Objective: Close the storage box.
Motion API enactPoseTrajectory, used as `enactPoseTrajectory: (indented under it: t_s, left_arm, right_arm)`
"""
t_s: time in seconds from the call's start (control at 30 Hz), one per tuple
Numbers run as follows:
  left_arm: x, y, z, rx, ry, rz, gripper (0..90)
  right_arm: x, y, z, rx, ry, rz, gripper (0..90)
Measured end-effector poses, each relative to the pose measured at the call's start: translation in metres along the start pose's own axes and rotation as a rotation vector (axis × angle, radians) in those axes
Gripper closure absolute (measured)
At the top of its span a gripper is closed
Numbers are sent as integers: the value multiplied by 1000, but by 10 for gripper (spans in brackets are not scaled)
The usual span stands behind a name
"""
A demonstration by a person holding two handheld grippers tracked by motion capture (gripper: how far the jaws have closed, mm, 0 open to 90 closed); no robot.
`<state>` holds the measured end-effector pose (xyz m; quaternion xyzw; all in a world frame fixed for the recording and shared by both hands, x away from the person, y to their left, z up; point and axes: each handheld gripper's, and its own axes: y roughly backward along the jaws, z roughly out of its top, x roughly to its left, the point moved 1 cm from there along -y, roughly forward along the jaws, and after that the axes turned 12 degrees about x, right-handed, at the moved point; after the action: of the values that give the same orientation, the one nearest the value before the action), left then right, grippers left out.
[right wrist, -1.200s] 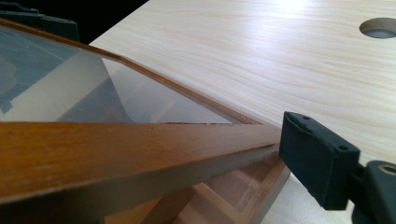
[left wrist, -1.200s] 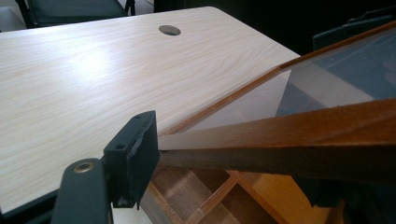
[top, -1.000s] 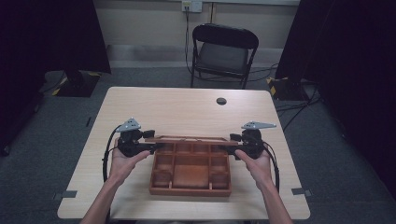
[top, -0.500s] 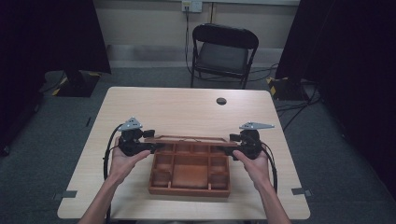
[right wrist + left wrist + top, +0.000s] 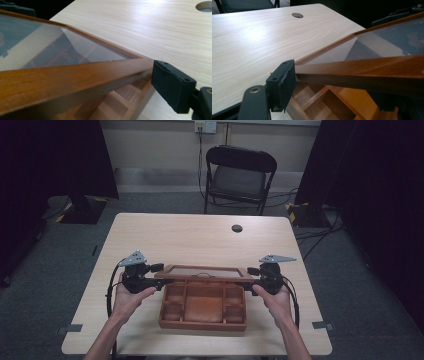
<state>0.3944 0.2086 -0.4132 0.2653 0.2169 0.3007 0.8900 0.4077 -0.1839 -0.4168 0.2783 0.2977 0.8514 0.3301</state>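
Object: brown wooden compartment box (image 5: pixel 202 312), glass-paned hinged lid (image 5: pixel 202 271) raised at 12 o'clock | Handling: rigid, glass fragile; hold wooden frame ends | Left hand-held gripper (image 5: pixel 159 275): grasping lid's 9 o'clock end, jaws just easing wider | Right hand-held gripper (image 5: pixel 250 275): grasping 3 o'clock end | Support: pale bench (image 5: pixel 190 237)

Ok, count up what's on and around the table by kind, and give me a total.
Wooden compartment box with glass lid: 1
Grippers, left and right: 2
Table: 1
Folding chair: 1
Total: 5

Compartment box (image 5: pixel 203 306) sitting on bench (image 5: pixel 165 235) near edge; glazed lid (image 5: pixel 204 271) standing raised over its far side; chair (image 5: pixel 239 175) behind bench.
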Motion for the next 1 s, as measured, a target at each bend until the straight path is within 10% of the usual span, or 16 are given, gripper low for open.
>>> enactPoseTrajectory:
  t_s: [0.57, 1.0]
  left_arm:
    - [-10, 2, -19, 33, -23, -1, 266]
    - [-11, -3, -30, 47, -23, 9, 266]
  right_arm:
    - [-18, 6, -31, 157, -10, -38, 340]
    - [-36, 27, -25, 80, -71, -91, 405]
